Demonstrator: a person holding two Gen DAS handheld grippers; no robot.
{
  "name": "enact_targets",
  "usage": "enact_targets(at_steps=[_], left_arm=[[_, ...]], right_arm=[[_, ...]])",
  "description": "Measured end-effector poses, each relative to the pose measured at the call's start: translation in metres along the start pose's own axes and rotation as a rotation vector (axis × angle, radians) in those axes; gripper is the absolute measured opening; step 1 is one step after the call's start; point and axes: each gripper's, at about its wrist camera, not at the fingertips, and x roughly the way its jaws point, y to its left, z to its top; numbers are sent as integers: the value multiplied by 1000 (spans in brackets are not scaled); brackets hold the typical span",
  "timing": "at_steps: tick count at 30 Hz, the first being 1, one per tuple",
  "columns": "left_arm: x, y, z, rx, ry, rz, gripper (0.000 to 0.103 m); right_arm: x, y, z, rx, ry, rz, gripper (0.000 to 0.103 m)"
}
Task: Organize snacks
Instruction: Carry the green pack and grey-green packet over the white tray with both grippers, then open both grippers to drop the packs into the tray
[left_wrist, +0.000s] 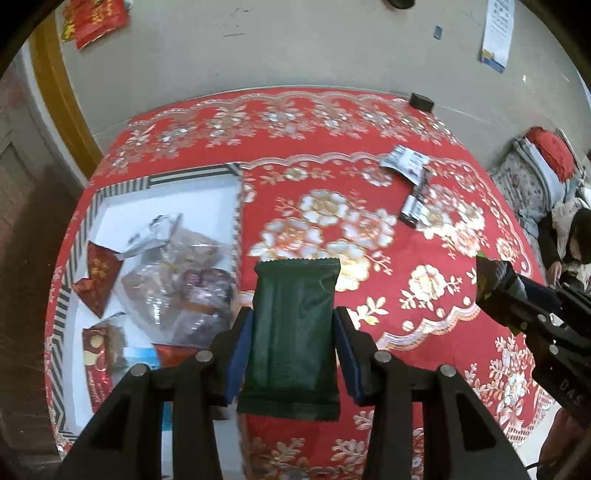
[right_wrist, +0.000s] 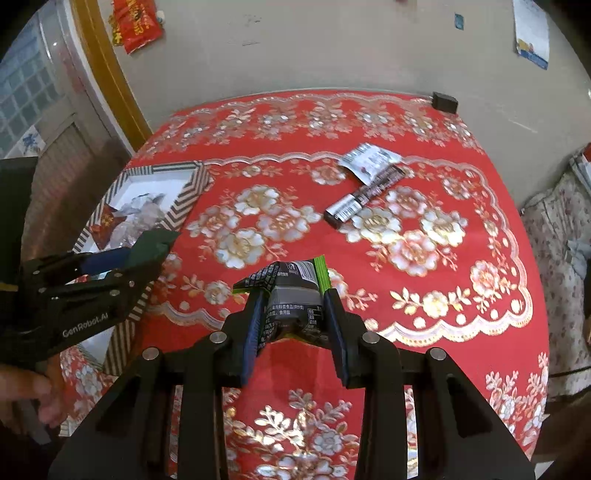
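The left gripper (left_wrist: 293, 325) pinches a dark green packet (left_wrist: 293, 332), long axis running along its fingers; the striped box (left_wrist: 192, 175) lies just left of them, nearer this hand. The right gripper (right_wrist: 293, 314) pinches a grey-green packet (right_wrist: 291, 295).

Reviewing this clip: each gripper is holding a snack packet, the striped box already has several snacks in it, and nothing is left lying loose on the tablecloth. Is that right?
Not quite. Two packets still lie loose on the tablecloth: a silver packet and a dark bar, plain in the right wrist view. The rest holds: the left gripper grips a dark green packet, the right gripper a black-and-green packet, and the striped box holds several snacks.
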Motion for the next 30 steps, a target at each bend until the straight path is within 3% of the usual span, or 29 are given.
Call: enact_targets(at_steps=[15, 30], left_arm=[[1, 71, -1, -104, 1, 86, 46], [24, 134, 1, -183, 41, 123, 46]], right_arm=[[17, 33, 40, -105, -22, 80, 32], [62, 101, 95, -237, 4, 155, 32]])
